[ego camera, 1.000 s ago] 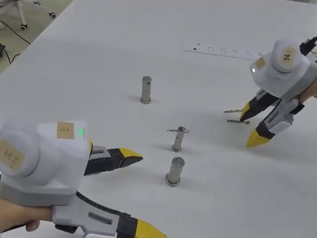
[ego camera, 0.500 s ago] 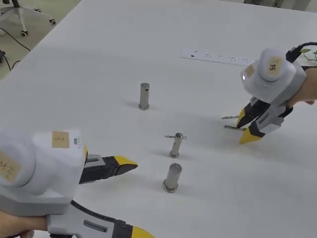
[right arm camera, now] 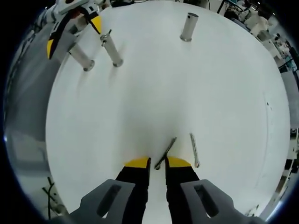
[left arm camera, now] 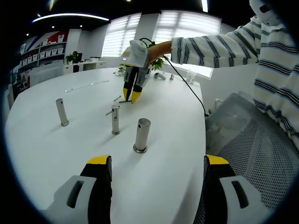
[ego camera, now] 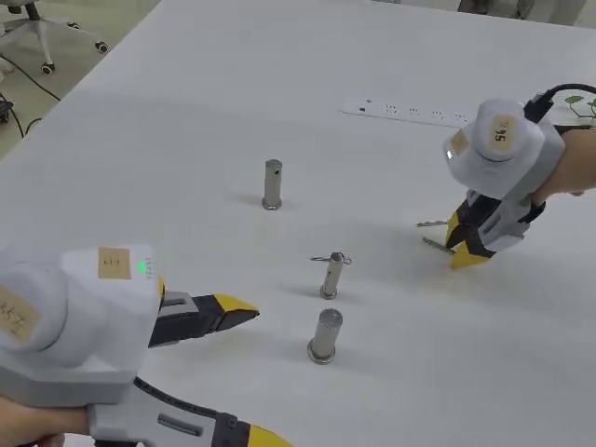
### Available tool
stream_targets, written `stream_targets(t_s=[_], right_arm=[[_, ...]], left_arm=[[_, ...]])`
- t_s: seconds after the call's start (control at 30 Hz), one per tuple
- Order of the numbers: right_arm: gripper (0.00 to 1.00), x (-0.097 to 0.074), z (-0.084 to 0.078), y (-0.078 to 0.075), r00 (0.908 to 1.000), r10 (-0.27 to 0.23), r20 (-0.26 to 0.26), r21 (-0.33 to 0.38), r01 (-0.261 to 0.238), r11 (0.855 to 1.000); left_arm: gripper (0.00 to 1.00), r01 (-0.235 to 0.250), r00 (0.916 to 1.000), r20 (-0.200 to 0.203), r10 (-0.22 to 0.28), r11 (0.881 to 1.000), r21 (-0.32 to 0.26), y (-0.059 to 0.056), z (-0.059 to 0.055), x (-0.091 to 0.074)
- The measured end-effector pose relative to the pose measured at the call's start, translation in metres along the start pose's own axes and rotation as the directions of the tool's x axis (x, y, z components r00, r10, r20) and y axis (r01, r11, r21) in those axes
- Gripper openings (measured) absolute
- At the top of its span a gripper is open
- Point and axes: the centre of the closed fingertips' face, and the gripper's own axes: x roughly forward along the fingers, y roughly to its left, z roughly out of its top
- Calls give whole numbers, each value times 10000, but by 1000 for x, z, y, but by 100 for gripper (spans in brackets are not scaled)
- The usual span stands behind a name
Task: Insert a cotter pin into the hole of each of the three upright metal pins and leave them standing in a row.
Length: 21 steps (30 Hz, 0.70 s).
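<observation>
Three upright metal pins stand on the white table (ego camera: 168, 121): a far pin (ego camera: 272, 184), a middle pin (ego camera: 331, 275) with a cotter pin through its hole, and a near pin (ego camera: 324, 335). My right gripper (ego camera: 463, 250) is down at the table on the right, shut on a loose cotter pin (right arm camera: 166, 151) that sits tilted between its yellow fingertips. A second cotter pin (right arm camera: 194, 150) lies on the table just beside it. My left gripper (ego camera: 250, 372) hovers open at the lower left, its jaws wide apart and facing the near pin (left arm camera: 141, 135).
A white power strip (ego camera: 410, 114) lies at the back of the table. An office chair (ego camera: 37, 19) stands on the floor at the far left. A mesh chair (left arm camera: 243, 126) is beside the table edge. A person's striped sleeve (left arm camera: 219, 46) reaches over the table.
The right gripper's jaws have closed from open onto the cotter pin on the table. The left gripper has stayed where it was. The head camera has shifted slightly.
</observation>
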Motion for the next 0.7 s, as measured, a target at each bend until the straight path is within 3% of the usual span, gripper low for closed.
stream_targets(t_s=[0.13, 0.43, 0.7], right_arm=[[5, 1, 0, -8, 9994, -318, -164, 161, 320, 9994], [5, -3, 0, -7, 9997, -242, -7, 687, 242, 9973], [3, -3, -2, -7, 9992, -389, -48, 625, 391, 9973]], left_arm=[[79, -79, 10000, -6, 79, 9999, -66, 1, -1, -1], [77, -283, 9996, -22, 282, 9992, -276, 6, -4, -5], [76, -368, 9993, -45, 367, 9988, -324, 6, -4, -7]])
